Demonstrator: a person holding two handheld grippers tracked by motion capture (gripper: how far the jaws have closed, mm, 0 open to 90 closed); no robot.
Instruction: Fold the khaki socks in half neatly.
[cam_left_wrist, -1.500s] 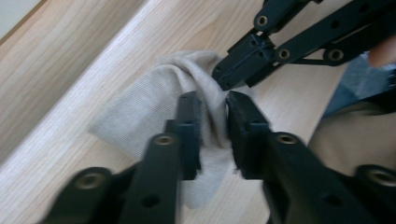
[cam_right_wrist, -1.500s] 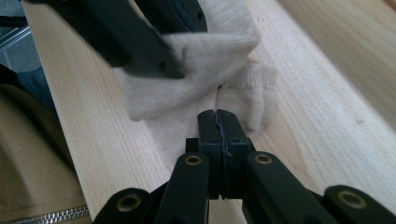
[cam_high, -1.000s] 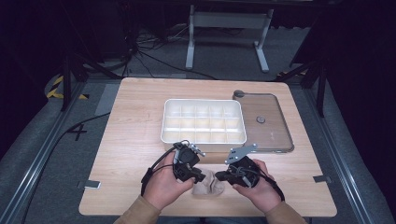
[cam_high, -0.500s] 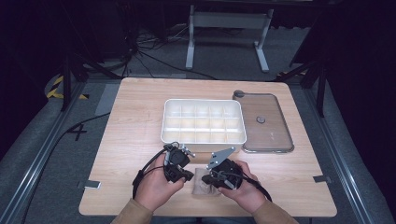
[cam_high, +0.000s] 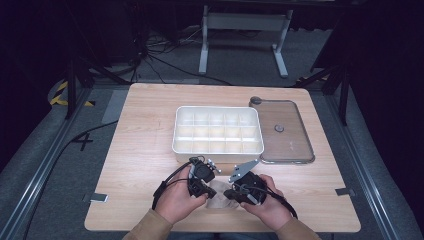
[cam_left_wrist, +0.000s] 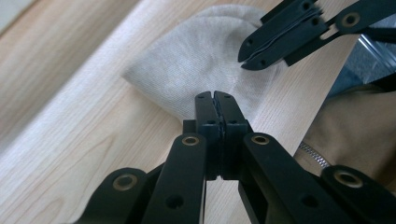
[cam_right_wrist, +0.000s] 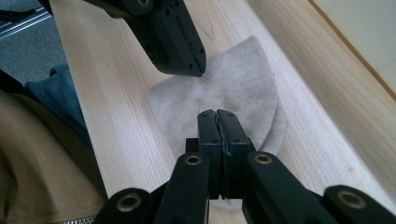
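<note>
dark floor surrounds your wooden desk (cam_high: 150, 130), which carries a white tray (cam_high: 218, 130) and a clear lid (cam_high: 295, 135). near its front edge, your left tongs (cam_high: 200, 186) and right tongs (cam_high: 234, 192) meet over a pale cloth (cam_high: 216, 199). left gripper view: your jaws, just closing, are pinched on the cloth's (cam_left_wrist: 205, 60) edge. right gripper view: your jaws are clamped on the cloth (cam_right_wrist: 233, 93) too.

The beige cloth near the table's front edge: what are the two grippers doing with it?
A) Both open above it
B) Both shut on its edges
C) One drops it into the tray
B: the left gripper and right gripper each have their jaws closed on an edge of the beige cloth.
</note>
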